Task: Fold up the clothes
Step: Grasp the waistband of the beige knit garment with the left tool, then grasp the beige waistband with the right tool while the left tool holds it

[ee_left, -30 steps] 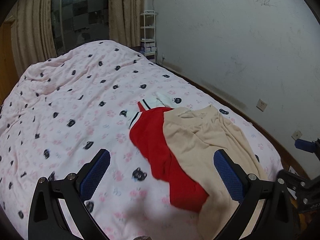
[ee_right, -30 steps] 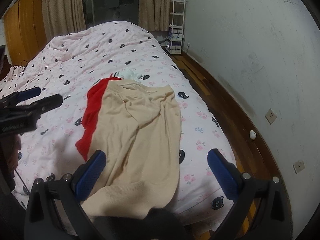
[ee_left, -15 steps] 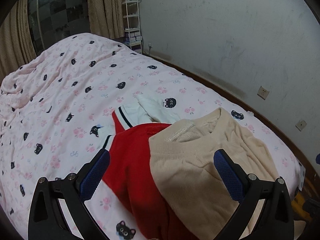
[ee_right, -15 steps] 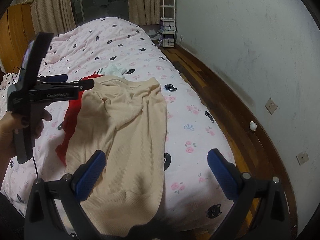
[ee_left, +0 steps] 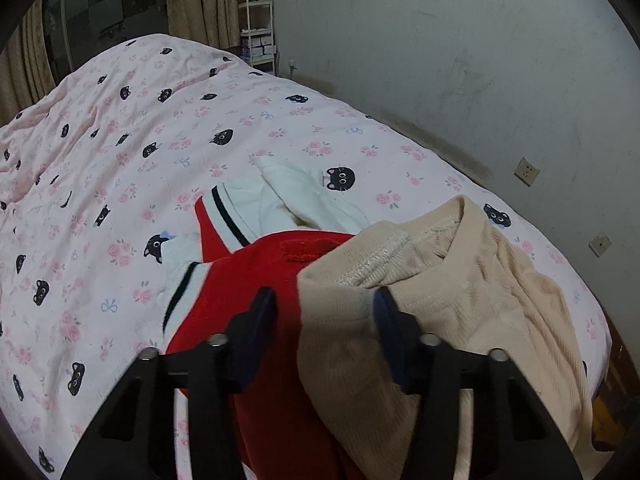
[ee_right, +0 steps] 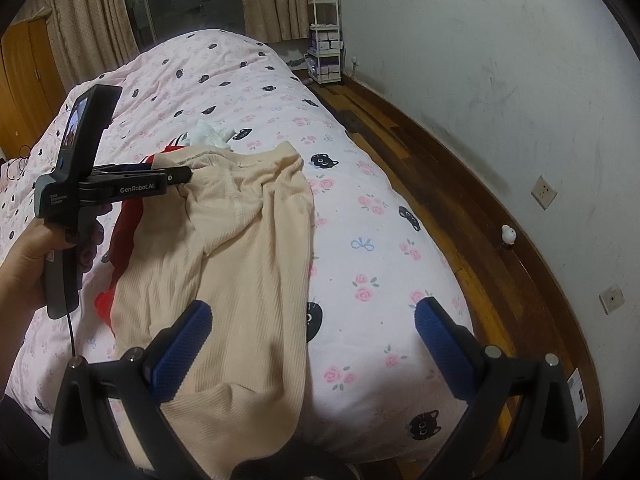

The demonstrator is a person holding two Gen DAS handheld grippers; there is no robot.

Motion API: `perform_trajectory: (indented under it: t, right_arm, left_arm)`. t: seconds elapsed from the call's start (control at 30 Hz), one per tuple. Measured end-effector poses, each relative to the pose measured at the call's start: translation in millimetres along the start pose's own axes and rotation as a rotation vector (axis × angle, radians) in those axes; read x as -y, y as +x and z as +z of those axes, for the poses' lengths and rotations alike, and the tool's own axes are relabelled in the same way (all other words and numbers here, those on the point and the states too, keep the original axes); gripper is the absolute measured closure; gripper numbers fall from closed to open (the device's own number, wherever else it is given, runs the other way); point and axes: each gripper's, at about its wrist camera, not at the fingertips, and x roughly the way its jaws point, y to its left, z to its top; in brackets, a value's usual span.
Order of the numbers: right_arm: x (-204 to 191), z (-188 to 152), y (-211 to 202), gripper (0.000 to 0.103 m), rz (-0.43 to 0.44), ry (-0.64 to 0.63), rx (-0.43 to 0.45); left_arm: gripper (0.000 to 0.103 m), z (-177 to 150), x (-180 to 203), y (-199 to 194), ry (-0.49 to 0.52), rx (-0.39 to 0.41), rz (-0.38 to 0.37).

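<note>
A beige ribbed sweater [ee_left: 460,300] lies on the bed, partly over a red garment [ee_left: 256,264] with white striped trim. My left gripper [ee_left: 320,304] sits low over the sweater's left shoulder. Its jaws are half closed around the shoulder fold, with a strip of red still showing beside the left finger. From the right wrist view, the left gripper [ee_right: 186,178] touches the beige sweater [ee_right: 248,260] near the collar, held by a hand [ee_right: 24,256]. My right gripper [ee_right: 312,312] hangs open above the sweater's hem at the bed's near end, holding nothing.
The pink cat-print bedspread [ee_left: 120,140] stretches away to the left. A white garment [ee_left: 296,200] lies past the red one. Wooden floor [ee_right: 460,200] runs between the bed and the wall on the right. A white shelf [ee_right: 326,40] stands by the curtains.
My left gripper has moved forward and down onto the sweater's shoulder, and its jaws have narrowed from wide open to about half. The right gripper has shifted slightly and stays open.
</note>
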Motion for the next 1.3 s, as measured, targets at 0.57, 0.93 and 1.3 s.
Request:
perform_trajectory:
  t: [0.57,0.93,1.3]
  right_arm:
    - [-20,9,-6,0.000,-0.028,-0.065,0.044]
    - [-35,20,3,0.000,-0.040,-0.104,0.043]
    - [-27,17,5,0.000,-0.046,-0.093,0.029]
  left_arm:
    - [0.088,-9,-12,-42,-0.027,0.076,0.005]
    - [0.085,-11,-10,-52,0.004,0.084,0.039]
    - [0.098,-7,-8,-45,-0.008,0.062,0.008]
